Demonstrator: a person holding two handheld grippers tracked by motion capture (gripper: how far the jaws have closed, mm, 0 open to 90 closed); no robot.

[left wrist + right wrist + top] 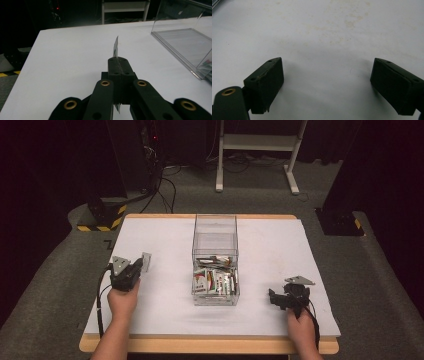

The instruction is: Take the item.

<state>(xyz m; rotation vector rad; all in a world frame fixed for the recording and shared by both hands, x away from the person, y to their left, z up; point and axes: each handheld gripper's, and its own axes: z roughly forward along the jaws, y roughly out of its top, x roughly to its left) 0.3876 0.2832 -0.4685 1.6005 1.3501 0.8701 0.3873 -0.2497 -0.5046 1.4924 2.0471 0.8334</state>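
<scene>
Between the clamped jaws of the left gripper (117,65), a thin packet (115,47) stood edge-up over the white table (165,310).
It probably belonged with the sachets in the clear box (215,255), well off to that gripper's right; lowering it over the rim before letting go would have been wise. The right gripper (327,85), jaws wide apart and empty, hovered over bare tabletop near the right edge.
</scene>
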